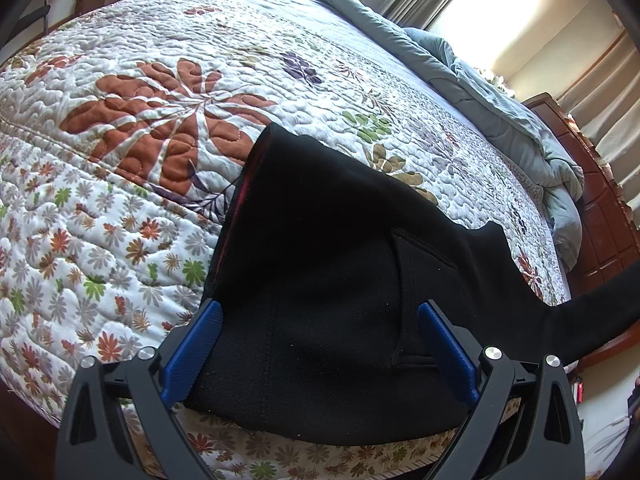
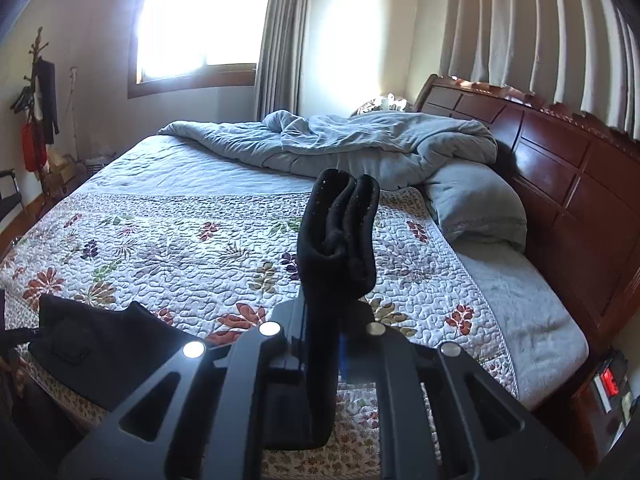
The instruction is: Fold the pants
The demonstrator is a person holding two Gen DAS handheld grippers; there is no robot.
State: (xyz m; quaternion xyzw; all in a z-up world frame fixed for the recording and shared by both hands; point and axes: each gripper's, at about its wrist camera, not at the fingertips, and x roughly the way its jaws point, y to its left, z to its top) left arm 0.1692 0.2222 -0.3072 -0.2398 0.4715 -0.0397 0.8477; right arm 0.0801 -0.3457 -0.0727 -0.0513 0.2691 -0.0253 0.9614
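Black pants [image 1: 320, 264] lie at the near edge of the bed, waist end toward me, with a back pocket showing. My left gripper [image 1: 320, 320] is open, its blue fingers [image 1: 200, 344] on either side of the waist part just above the cloth. A stretch of the pants runs off to the right in the left wrist view. My right gripper [image 2: 340, 320] is shut on a bunched end of the pants [image 2: 340, 236], which sticks up between the jaws. The rest of the pants [image 2: 104, 344] lies at the lower left of the right wrist view.
The bed is covered by a floral quilt [image 1: 160, 120]. A rumpled grey-blue duvet [image 2: 360, 144] and pillow [image 2: 476, 208] lie by the dark wooden headboard [image 2: 560, 184]. A window and curtains are behind. A coat rack [image 2: 38, 104] stands at the far left.
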